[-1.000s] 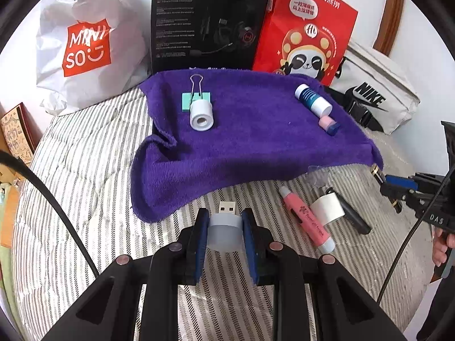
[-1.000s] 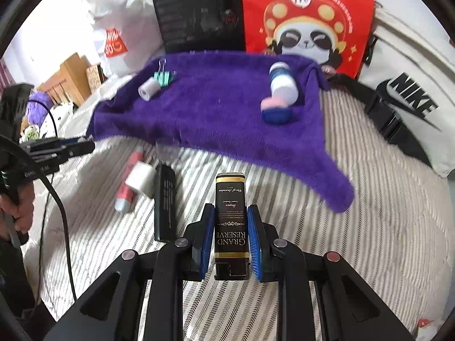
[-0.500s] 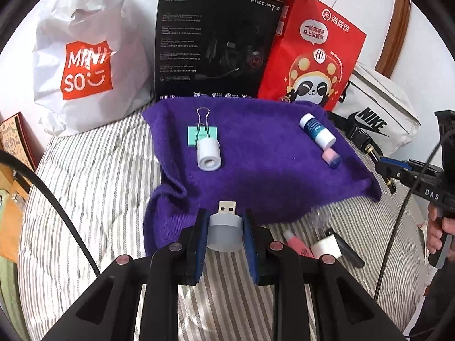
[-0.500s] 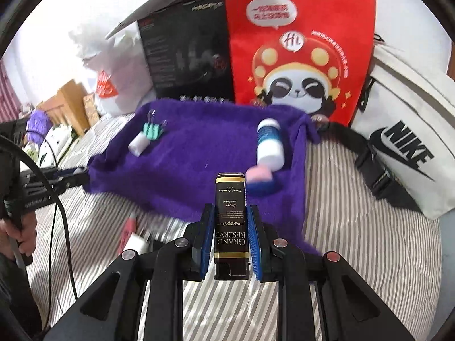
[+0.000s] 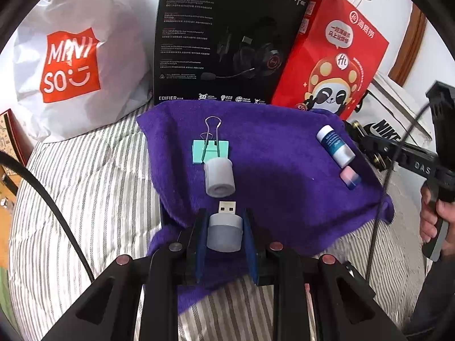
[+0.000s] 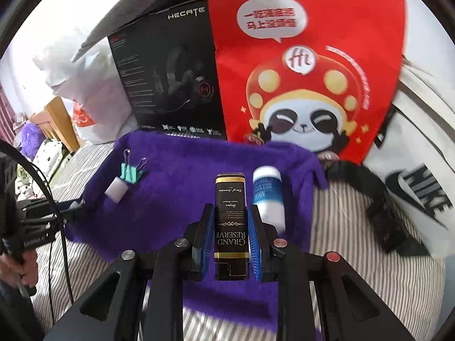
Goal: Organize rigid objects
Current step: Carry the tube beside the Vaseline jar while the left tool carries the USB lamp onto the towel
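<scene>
Both hands are carrying pieces over the purple towel (image 5: 284,153); next comes lowering and letting go onto bare cloth; the right gripper (image 6: 230,236) is clamping the black box (image 6: 230,213), blue-white bottle (image 6: 268,196) just right of its jaws; the left gripper (image 5: 224,233) is pinching the USB plug (image 5: 225,228), white roll (image 5: 219,174) and green binder clip (image 5: 210,152) lying just ahead.

You are in a home, in a bedroom. You work on a bed with a striped cover (image 5: 93,199). Shopping bags lean at the back: a white Miniso bag (image 5: 76,65) and a red panda bag (image 6: 307,65). A headset box (image 5: 224,42) stands between them. Soft toys (image 6: 30,139) and wooden furniture (image 6: 58,125) sit off to one side.
</scene>
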### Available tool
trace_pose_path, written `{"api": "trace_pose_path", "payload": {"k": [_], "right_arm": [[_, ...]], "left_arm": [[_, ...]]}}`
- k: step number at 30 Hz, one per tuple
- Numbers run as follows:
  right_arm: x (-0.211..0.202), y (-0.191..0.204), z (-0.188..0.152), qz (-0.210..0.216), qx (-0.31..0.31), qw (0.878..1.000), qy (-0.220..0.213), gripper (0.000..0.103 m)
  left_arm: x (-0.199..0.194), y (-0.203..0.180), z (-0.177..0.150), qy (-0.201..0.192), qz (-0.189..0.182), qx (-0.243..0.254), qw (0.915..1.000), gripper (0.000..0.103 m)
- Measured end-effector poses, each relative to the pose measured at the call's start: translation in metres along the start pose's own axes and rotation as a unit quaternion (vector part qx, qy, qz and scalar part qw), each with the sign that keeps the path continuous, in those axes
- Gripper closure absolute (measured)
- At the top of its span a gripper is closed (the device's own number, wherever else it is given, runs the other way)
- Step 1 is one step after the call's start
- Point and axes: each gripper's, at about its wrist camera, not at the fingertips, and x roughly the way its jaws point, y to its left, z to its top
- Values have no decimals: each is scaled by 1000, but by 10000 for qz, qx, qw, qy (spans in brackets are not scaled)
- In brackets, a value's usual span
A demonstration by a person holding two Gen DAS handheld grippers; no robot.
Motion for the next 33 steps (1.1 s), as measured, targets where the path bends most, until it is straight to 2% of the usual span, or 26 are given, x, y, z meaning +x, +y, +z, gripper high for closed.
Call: {"api": "trace_pose_path", "payload": {"k": [8,16,23,33], "right_arm": [[49,5,18,-30,-34,9994,350,80],[86,10,14,-369,-190,9964,738,80],[102,9,16,-706,-277,9931,895,80],[110,0,15,-524,-170,9937,977,79]], "left_arm": [[10,7,1,32,-53,-65,10000,80],[22,5,-6,157,-67,46,9998,80],[21,7,-9,153,-63,101,9998,80],[22,5,-11,152,7,155,9998,80]]}}
